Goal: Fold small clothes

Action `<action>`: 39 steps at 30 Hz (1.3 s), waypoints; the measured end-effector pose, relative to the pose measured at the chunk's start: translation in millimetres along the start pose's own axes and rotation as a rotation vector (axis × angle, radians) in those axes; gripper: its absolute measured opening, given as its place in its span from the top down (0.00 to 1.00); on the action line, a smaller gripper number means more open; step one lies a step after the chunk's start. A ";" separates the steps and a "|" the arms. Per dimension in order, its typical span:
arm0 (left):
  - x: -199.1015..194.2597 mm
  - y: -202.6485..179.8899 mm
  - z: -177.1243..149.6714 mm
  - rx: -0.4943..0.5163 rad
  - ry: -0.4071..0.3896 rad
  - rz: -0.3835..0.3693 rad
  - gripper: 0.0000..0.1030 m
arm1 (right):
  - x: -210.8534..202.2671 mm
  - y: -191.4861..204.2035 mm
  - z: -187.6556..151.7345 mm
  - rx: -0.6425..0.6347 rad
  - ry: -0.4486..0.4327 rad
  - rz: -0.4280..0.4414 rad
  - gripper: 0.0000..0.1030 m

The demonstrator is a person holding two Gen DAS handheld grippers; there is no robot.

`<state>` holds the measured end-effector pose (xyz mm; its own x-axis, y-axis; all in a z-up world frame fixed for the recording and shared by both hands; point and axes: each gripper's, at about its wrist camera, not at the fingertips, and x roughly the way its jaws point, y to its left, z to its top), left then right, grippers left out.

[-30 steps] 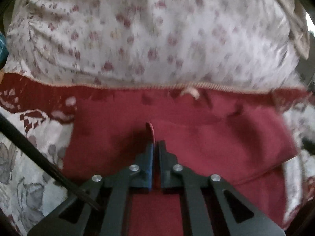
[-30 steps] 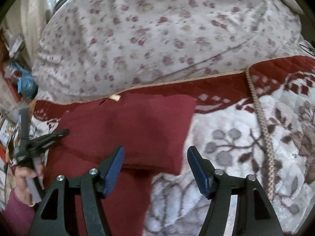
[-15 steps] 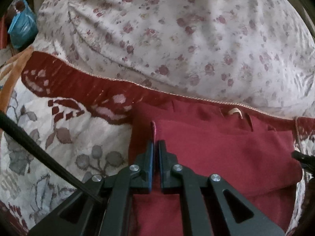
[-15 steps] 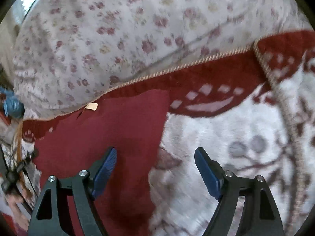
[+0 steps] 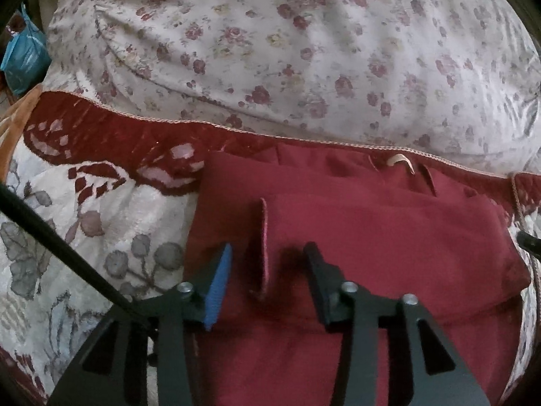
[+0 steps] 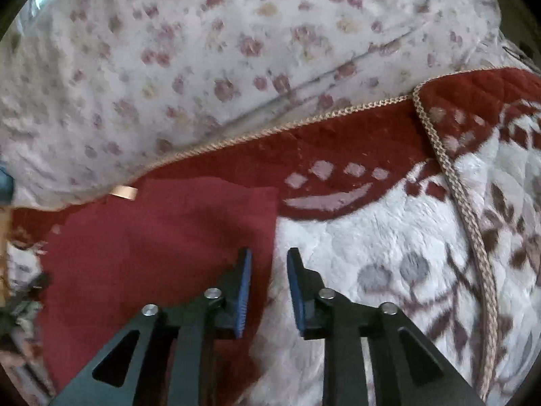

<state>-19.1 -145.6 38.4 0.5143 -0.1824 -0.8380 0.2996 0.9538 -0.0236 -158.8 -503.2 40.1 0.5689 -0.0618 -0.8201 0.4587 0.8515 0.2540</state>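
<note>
Red garment point(image 5: 372, 237) lies folded mid-frame on a blanket point(image 5: 67, 237); left gripper point(image 5: 267, 274) released, right gripper point(image 6: 268, 284) parted astride its edge.

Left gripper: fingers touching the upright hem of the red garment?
Apart. The left wrist view shows the left gripper open, and the red garment hem standing between the fingers with red cloth visible on both sides.

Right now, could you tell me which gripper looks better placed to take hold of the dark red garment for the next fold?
Probably the right gripper: its jaws are narrowed and straddle the side edge of the dark red folded garment. The left gripper is open, with an upright fabric edge standing loose between its fingers.
</note>
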 end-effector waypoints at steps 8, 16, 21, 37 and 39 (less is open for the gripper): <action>-3.6 -1.1 -3.8 0.014 -0.012 0.026 0.56 | -6.4 24.6 -48.2 -0.191 0.061 -0.045 0.80; -4.3 1.4 -4.6 0.007 -0.010 0.031 0.56 | -42.0 47.2 -22.3 -0.131 -0.086 0.006 0.68; -2.3 0.3 -5.4 0.021 -0.011 0.043 0.55 | 5.8 107.3 -15.0 -0.305 -0.020 0.067 0.69; -6.2 0.5 -5.5 0.009 -0.013 0.032 0.46 | 12.2 82.5 -19.6 -0.234 -0.001 -0.031 0.57; -13.4 1.8 -7.2 -0.004 -0.018 0.017 0.41 | 14.1 83.1 -29.4 -0.278 0.042 -0.073 0.50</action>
<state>-31.2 -139.7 45.6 0.5337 -0.1701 -0.8284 0.2873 0.9578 -0.0116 -132.7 -418.0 34.6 0.5096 -0.1118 -0.8531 0.2899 0.9559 0.0479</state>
